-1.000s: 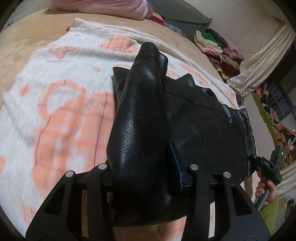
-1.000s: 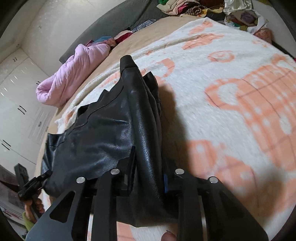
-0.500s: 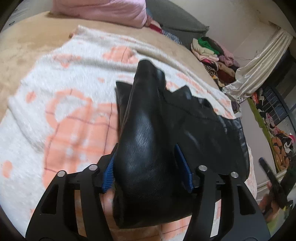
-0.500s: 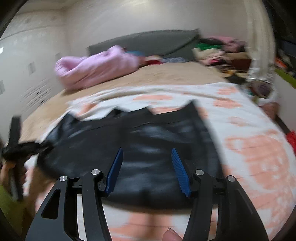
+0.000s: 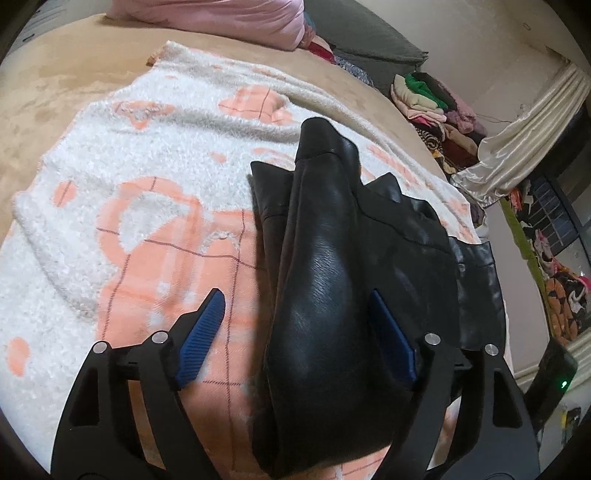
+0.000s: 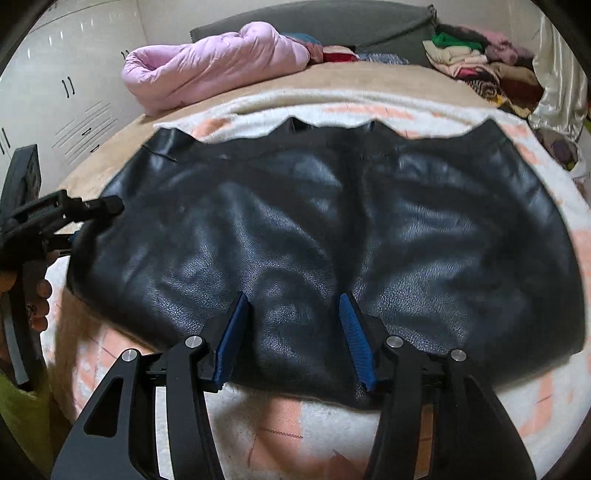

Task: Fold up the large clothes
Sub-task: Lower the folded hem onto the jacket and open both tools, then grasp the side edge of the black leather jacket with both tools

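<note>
A black leather jacket (image 6: pixel 332 236) lies flat on a white and orange blanket (image 5: pixel 110 184) on the bed. In the left wrist view a sleeve (image 5: pixel 325 258) lies folded over the jacket's body. My left gripper (image 5: pixel 295 314) is open, its blue pads (image 5: pixel 201 328) spread on either side of the sleeve's near end. My right gripper (image 6: pixel 295 332) is open just above the jacket's near edge, holding nothing. The left gripper also shows at the jacket's left end in the right wrist view (image 6: pixel 66 214).
A pink quilt (image 6: pixel 214 66) lies at the head of the bed by a grey headboard (image 6: pixel 314 18). A pile of clothes (image 6: pixel 480 62) sits at the far right. White wardrobe doors (image 6: pixel 55 92) stand on the left. A cream curtain (image 5: pixel 517 147) hangs right.
Both grippers have let go of the jacket and opened. The right gripper has swung round to face the jacket from its long side. The left gripper has opened wider around the sleeve.
</note>
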